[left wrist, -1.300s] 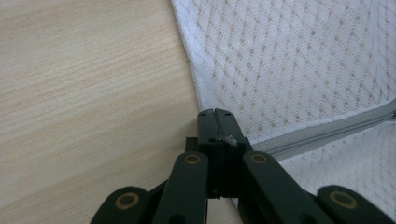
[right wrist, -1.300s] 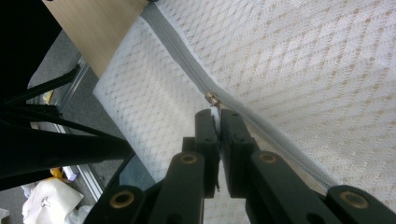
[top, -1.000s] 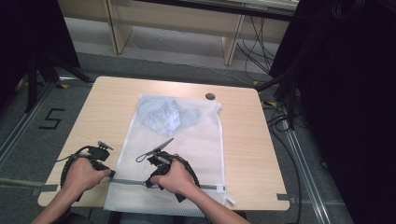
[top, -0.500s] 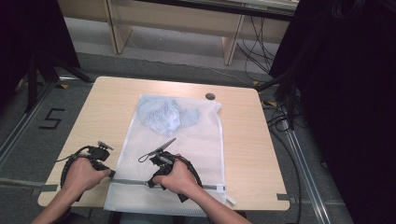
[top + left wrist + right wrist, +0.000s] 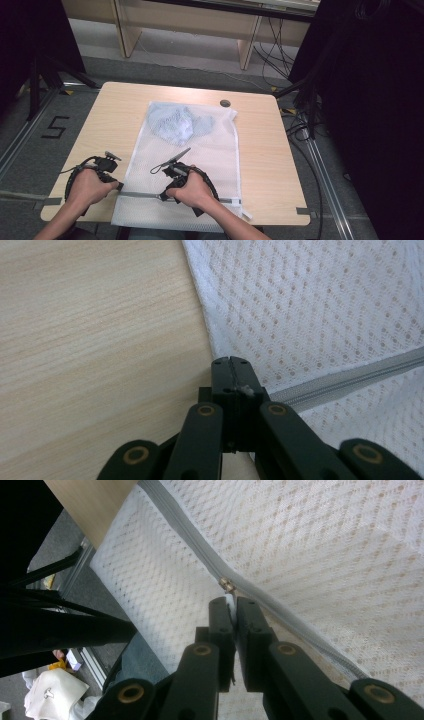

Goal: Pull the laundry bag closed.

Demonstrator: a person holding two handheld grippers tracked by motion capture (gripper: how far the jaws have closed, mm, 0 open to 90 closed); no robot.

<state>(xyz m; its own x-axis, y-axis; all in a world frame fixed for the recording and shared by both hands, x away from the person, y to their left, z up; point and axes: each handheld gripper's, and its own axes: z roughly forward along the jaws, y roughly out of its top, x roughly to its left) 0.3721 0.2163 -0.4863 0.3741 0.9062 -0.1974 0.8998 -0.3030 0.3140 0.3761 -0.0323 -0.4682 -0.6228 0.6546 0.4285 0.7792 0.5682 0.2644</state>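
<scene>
A white mesh laundry bag (image 5: 200,150) lies flat down the middle of the wooden table (image 5: 115,110). A light blue garment (image 5: 175,122) is bunched inside its far end. A grey zipper (image 5: 140,194) crosses the bag near the front edge. My left gripper (image 5: 119,186) is at the zipper's left end, and its jaws (image 5: 231,365) are shut on the bag's edge (image 5: 300,315) beside the zipper tape (image 5: 350,377). My right gripper (image 5: 164,196) is on the zipper line. Its jaws (image 5: 231,605) pinch the white pull tab just below the metal slider (image 5: 226,585).
The bag's front end hangs over the table's front edge. A round cable hole (image 5: 225,103) sits at the far side of the table. Black stands and cables (image 5: 300,125) are on the floor to the right, and a "5" mark (image 5: 55,127) is on the floor to the left.
The right hand has shifted very slightly along the zipper. The left hand and the bag have stayed put.
</scene>
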